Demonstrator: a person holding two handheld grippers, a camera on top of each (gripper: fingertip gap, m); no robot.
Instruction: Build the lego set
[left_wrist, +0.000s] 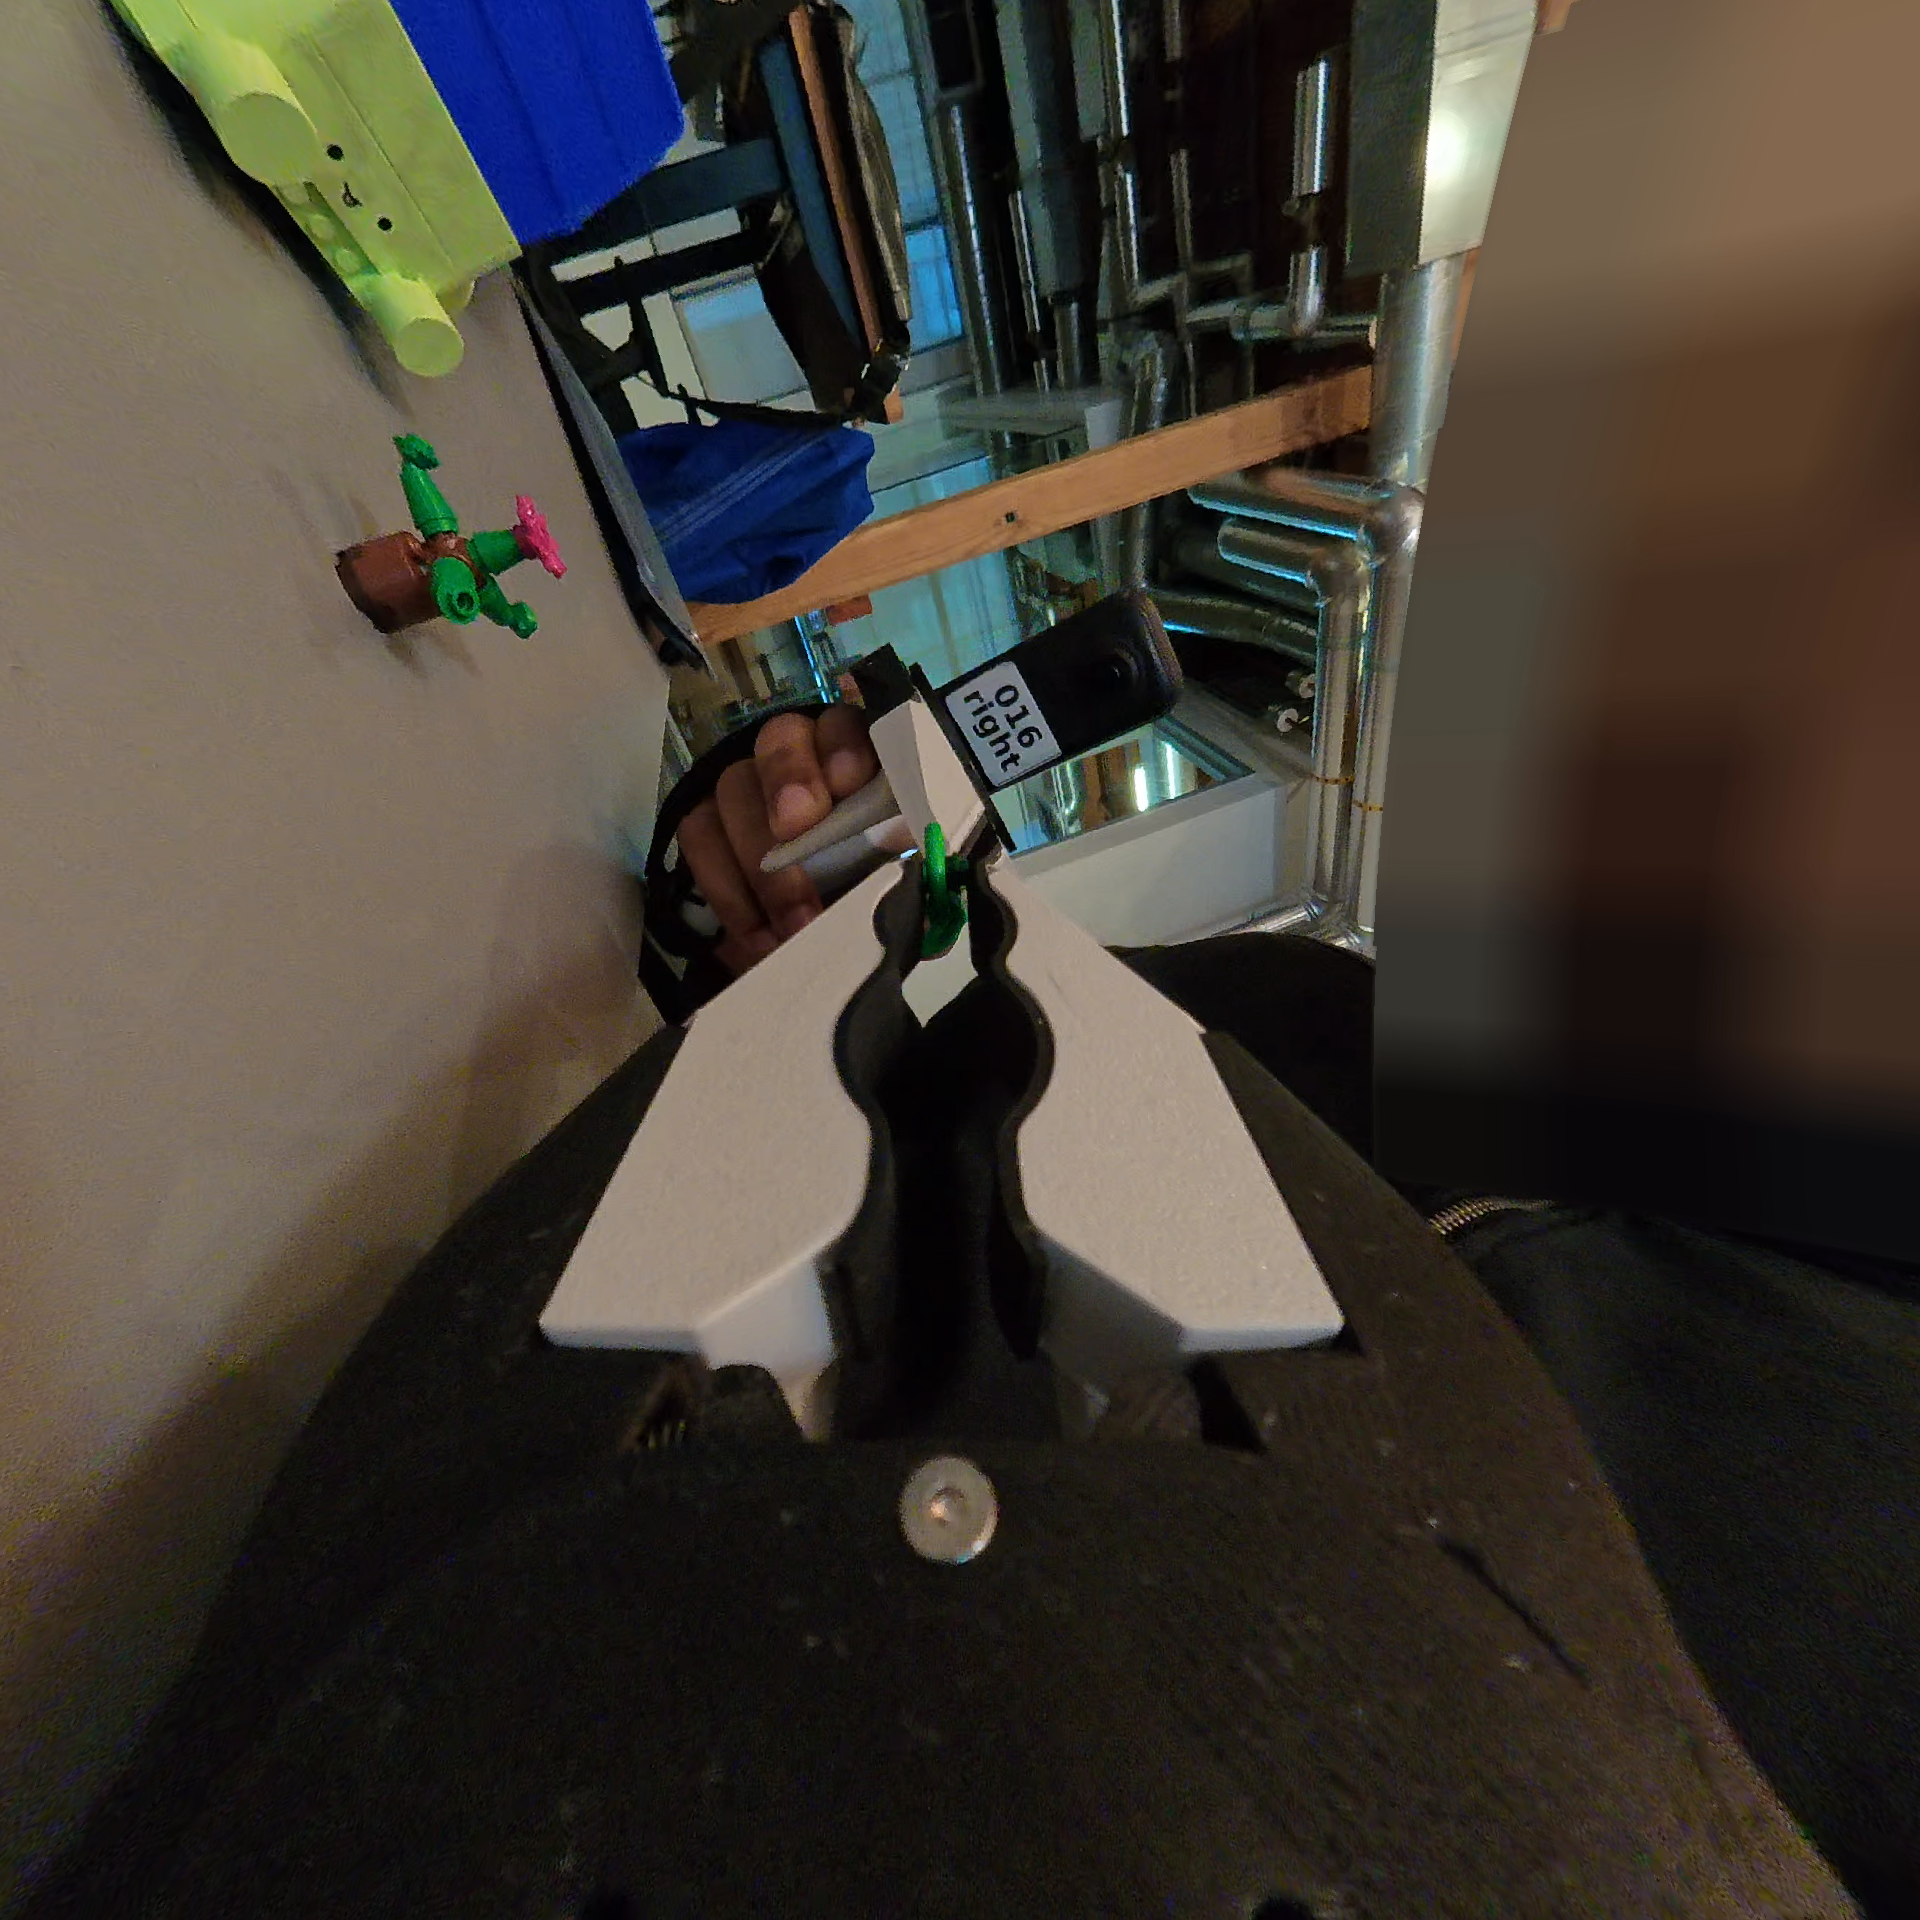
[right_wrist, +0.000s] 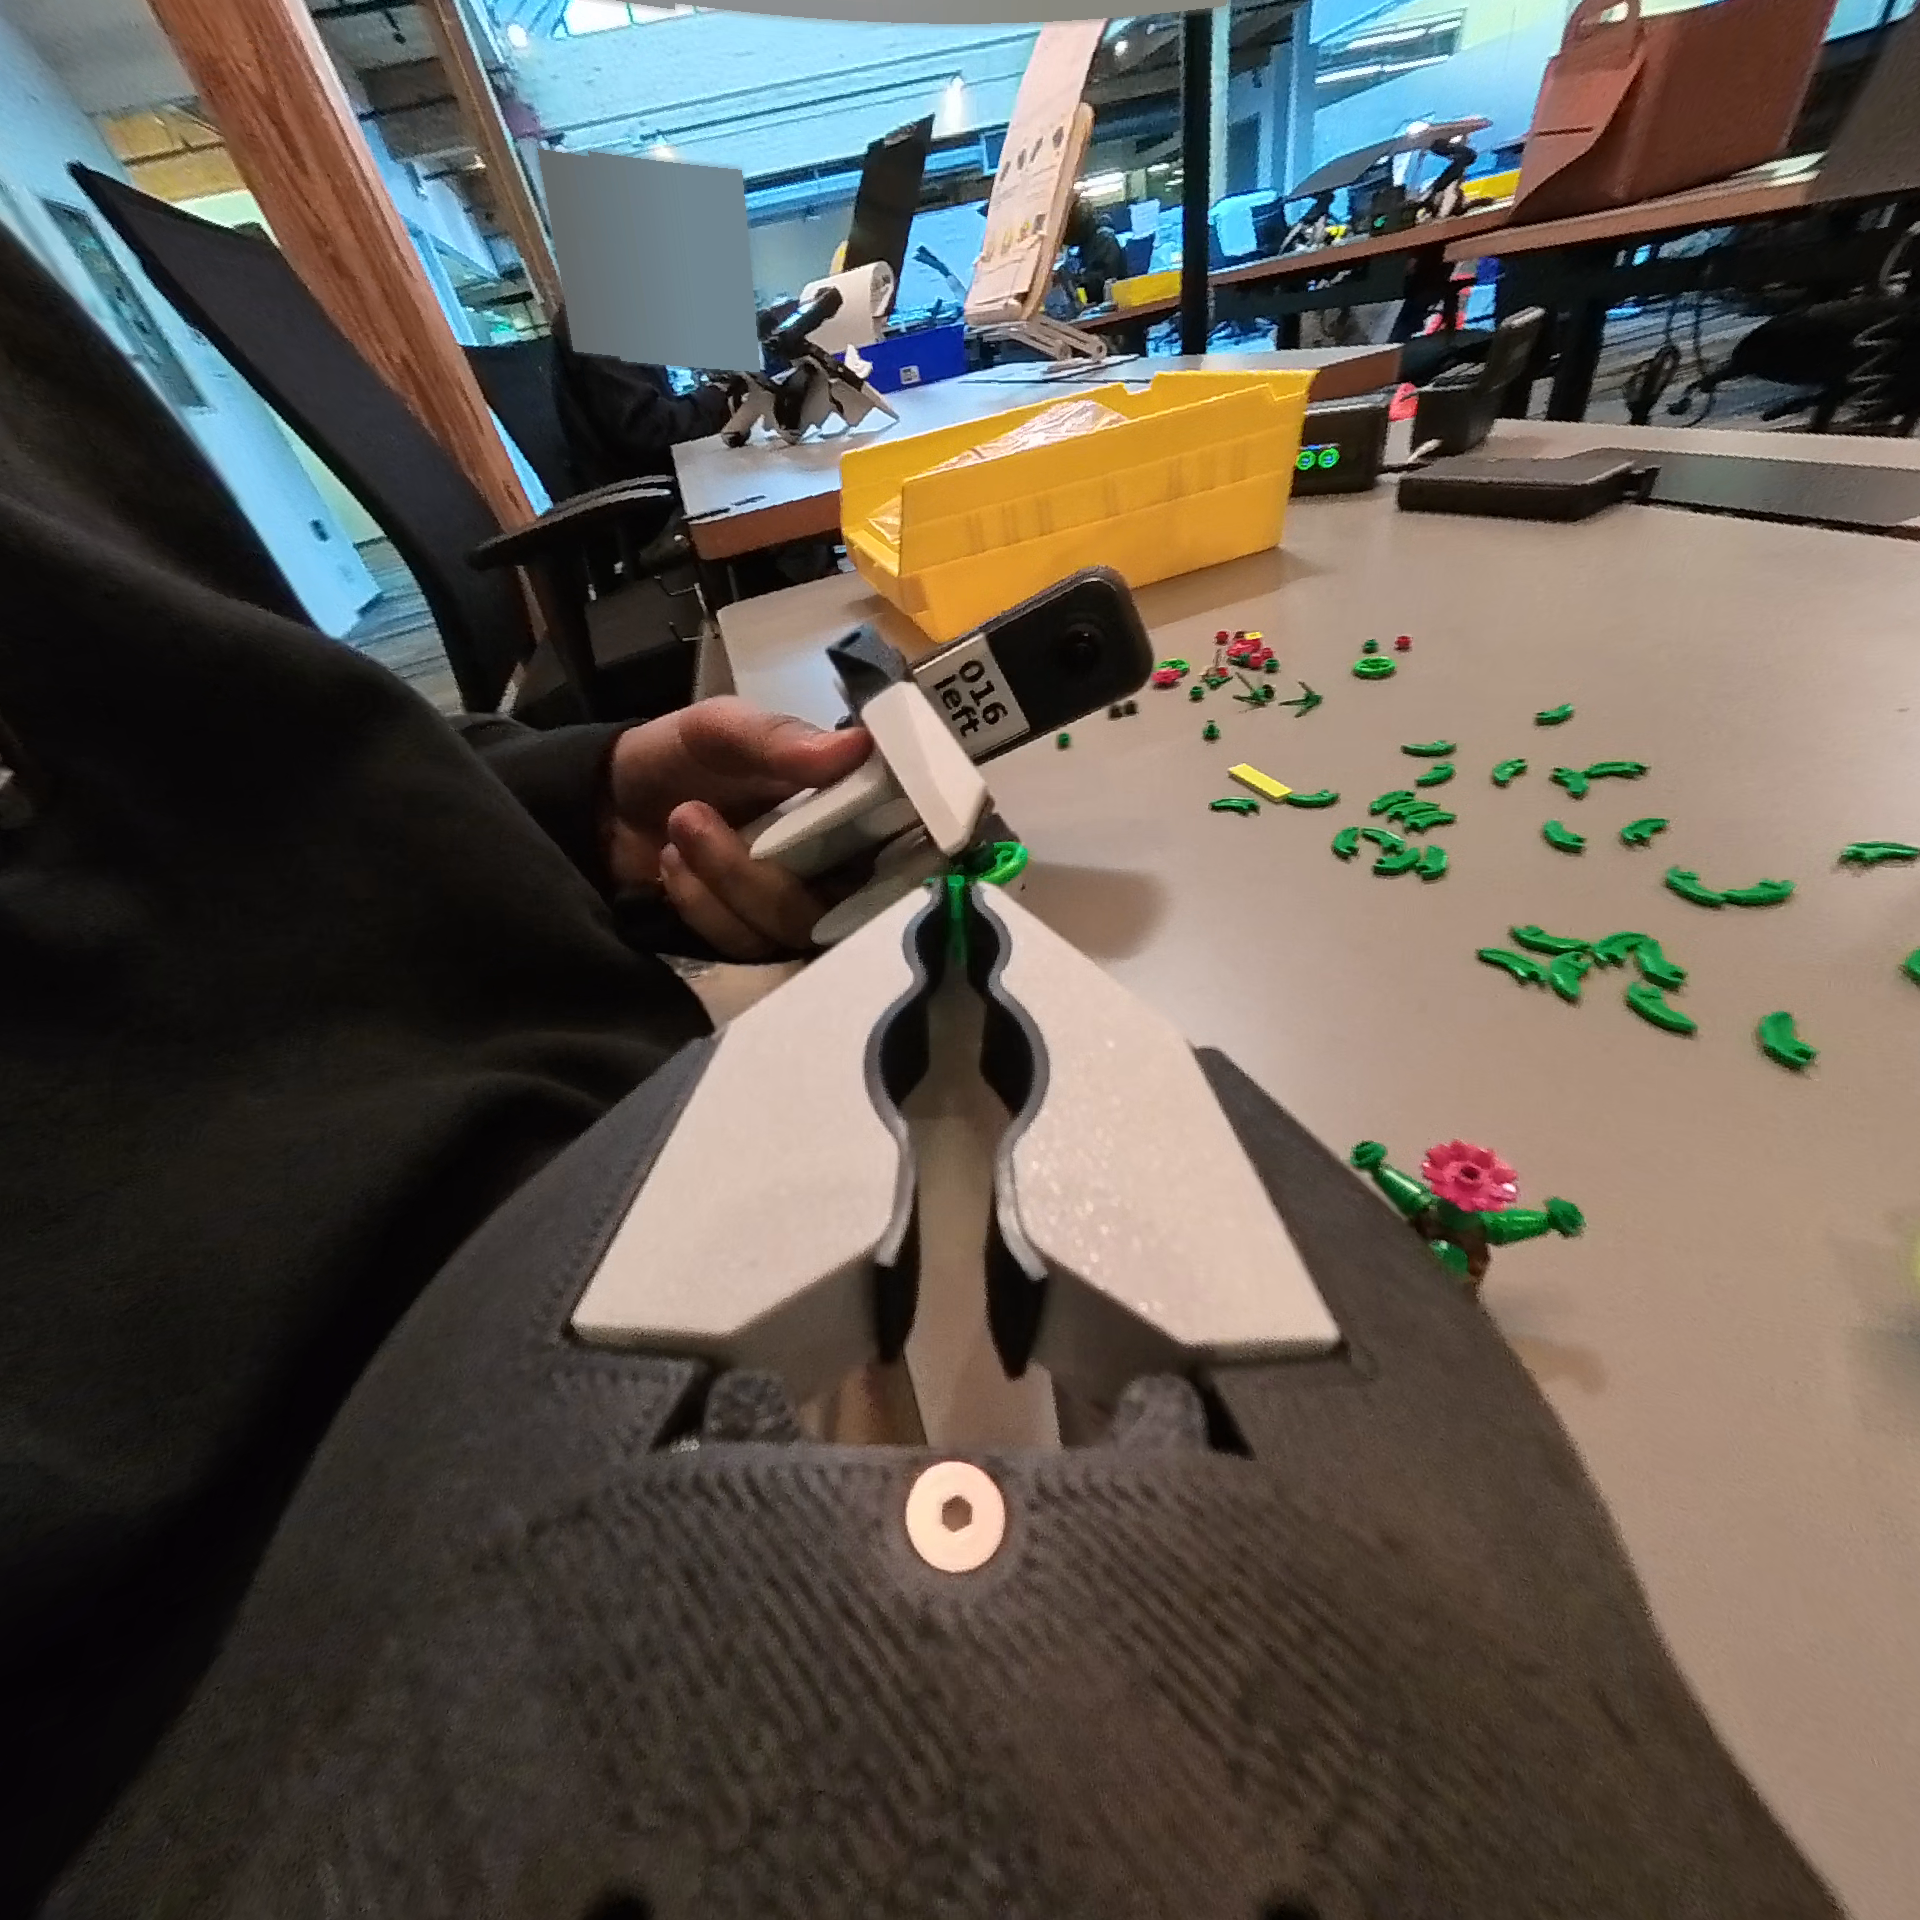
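My left gripper (left_wrist: 940, 883) is shut on a small green lego piece (left_wrist: 941, 902) at its fingertips. My right gripper (right_wrist: 958, 899) is shut on a thin green stem piece (right_wrist: 954, 930). A green ring (right_wrist: 1000, 862) sits at the stem's top. The two grippers meet tip to tip above the table's near edge. I cannot tell whether the green parts are joined. A partly built plant with a pink flower (right_wrist: 1467, 1172) and a brown pot (left_wrist: 387, 574) stands on the table to the right of my right gripper.
Many loose green leaf pieces (right_wrist: 1579, 966) and several small red and pink bits (right_wrist: 1242, 652) lie on the grey table (right_wrist: 1351, 1039). A yellow bin (right_wrist: 1081, 488) stands at the far edge, with black boxes (right_wrist: 1517, 483) behind. A lime-green block (left_wrist: 343, 177) and a blue bin (left_wrist: 540, 104) also show. Both grippers' tips are close together, under 4 cm apart.
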